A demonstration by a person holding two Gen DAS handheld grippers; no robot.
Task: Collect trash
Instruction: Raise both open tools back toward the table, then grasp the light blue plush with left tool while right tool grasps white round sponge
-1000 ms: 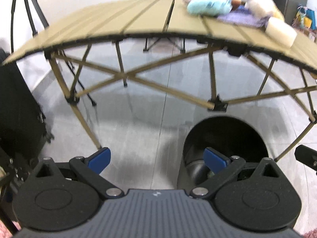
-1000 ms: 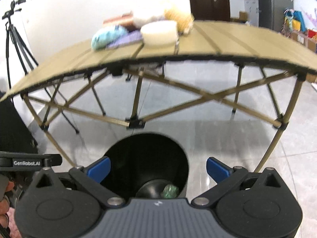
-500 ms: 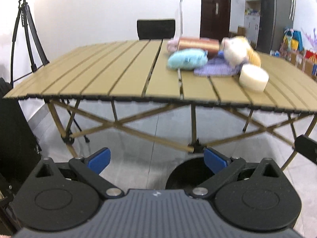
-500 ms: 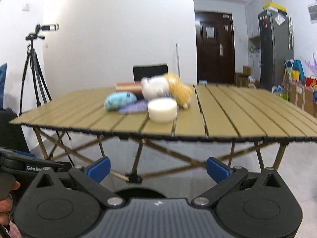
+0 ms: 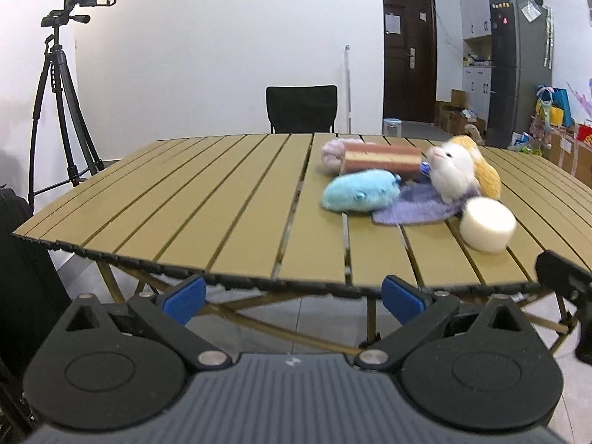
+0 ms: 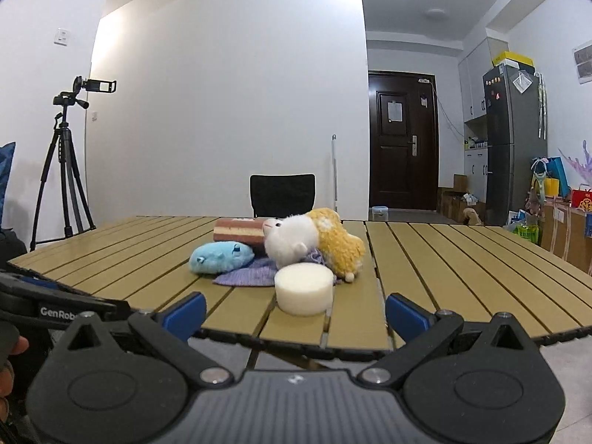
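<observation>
The left gripper (image 5: 292,298) and the right gripper (image 6: 295,316) both hang with blue fingers spread wide and empty, low in frame at the near edge of the slatted table (image 5: 207,207). The items sit clustered at centre right: a white foam disc (image 6: 303,293), a blue plush (image 6: 221,257), a white and yellow plush (image 6: 314,242) on a purple cloth (image 6: 246,275), and a striped block (image 6: 238,230) behind.

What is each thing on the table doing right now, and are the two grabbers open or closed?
left gripper: open, empty
right gripper: open, empty
white foam puck: flat, near table edge
blue plush: lying down
white and yellow plush: lying on purple cloth
striped block: lying behind
</observation>
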